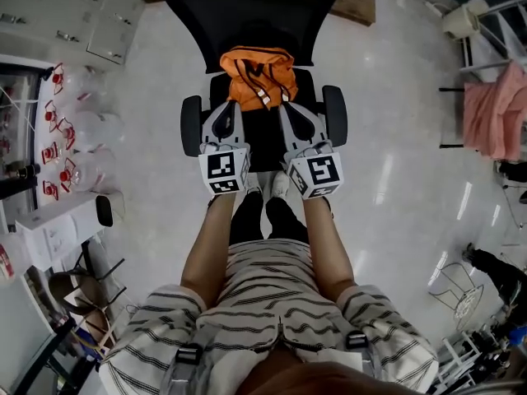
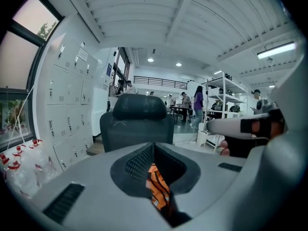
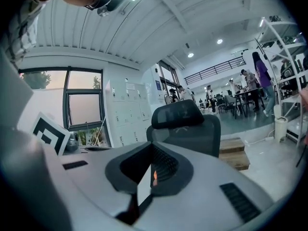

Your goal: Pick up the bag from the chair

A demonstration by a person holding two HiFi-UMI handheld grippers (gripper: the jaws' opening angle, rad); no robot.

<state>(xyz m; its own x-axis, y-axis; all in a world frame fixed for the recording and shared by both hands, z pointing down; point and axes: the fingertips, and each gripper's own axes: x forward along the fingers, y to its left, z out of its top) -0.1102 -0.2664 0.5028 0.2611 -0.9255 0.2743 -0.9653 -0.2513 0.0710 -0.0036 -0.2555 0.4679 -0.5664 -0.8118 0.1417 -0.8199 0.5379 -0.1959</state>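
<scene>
Your left gripper [image 1: 226, 112] and right gripper [image 1: 288, 113] sit side by side at frame centre, both clenched on nothing. The bag [image 1: 258, 76] lies on the chair [image 1: 247, 6] just above their tips, upper centre.

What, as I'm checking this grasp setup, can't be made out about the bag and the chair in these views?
- The bag: the head view shows it small and crumpled, straps unclear; both gripper views show only an orange sliver past their own claws.
- Contact of the left gripper or right gripper with the bag: head view, claw tips too small against the dark seat.
- The chair base: hidden under its seat, head view.
</scene>
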